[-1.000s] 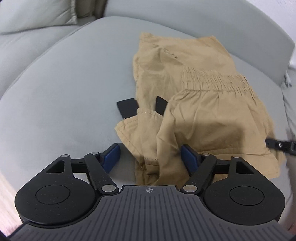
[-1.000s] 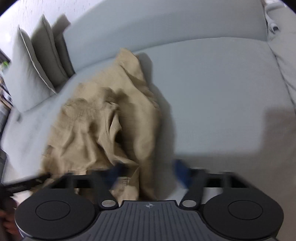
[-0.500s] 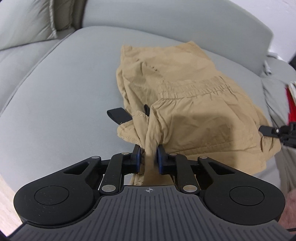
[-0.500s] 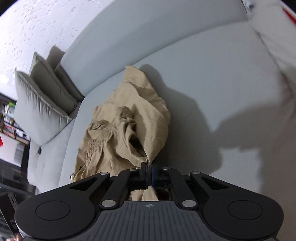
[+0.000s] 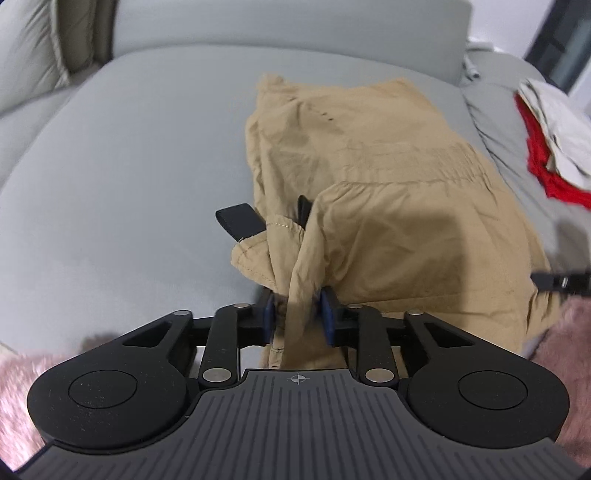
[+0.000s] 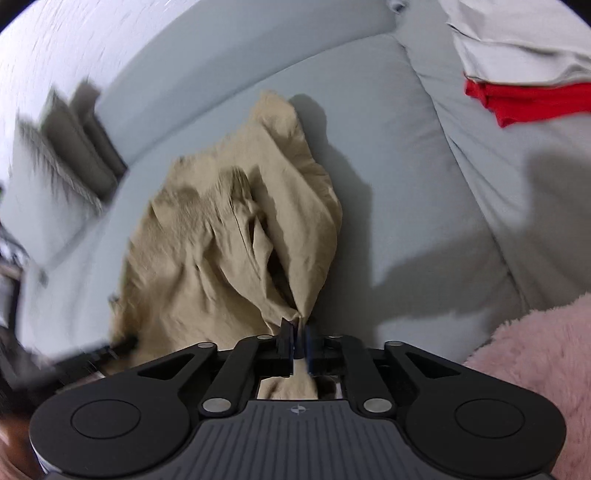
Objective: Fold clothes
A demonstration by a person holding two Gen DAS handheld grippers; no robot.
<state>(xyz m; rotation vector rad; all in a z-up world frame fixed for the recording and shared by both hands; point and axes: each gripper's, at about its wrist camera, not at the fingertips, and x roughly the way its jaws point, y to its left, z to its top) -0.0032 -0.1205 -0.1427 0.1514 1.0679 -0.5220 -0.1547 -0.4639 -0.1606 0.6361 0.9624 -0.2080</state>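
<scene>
Tan shorts [image 5: 399, 192] lie crumpled on a grey sofa seat [image 5: 129, 184], elastic waistband across the middle. My left gripper [image 5: 271, 218] has a bunched fold of the near hem between its fingers. Its jaws are opening, but the blue pads still touch the cloth. The right gripper [image 6: 297, 330] pinches another corner of the shorts [image 6: 229, 236], raised into a peak. Its jaws are opening slightly with the cloth still caught. The right gripper's tip [image 5: 554, 281] shows at the shorts' right edge. In the right wrist view the left gripper [image 6: 92, 350] is a blur at lower left.
A pile of red and white clothes [image 5: 546, 147] [image 6: 517, 99] lies on the sofa to the right. Grey cushions [image 6: 74, 147] lean at the back left, below the backrest [image 5: 295, 26]. Pink fluffy fabric [image 6: 535, 354] [image 5: 561, 332] fills the near corners.
Both grippers closed on the shorts' near edge, then parted slightly. Both moved sideways and up with the cloth, and the red and white pile came into view.
</scene>
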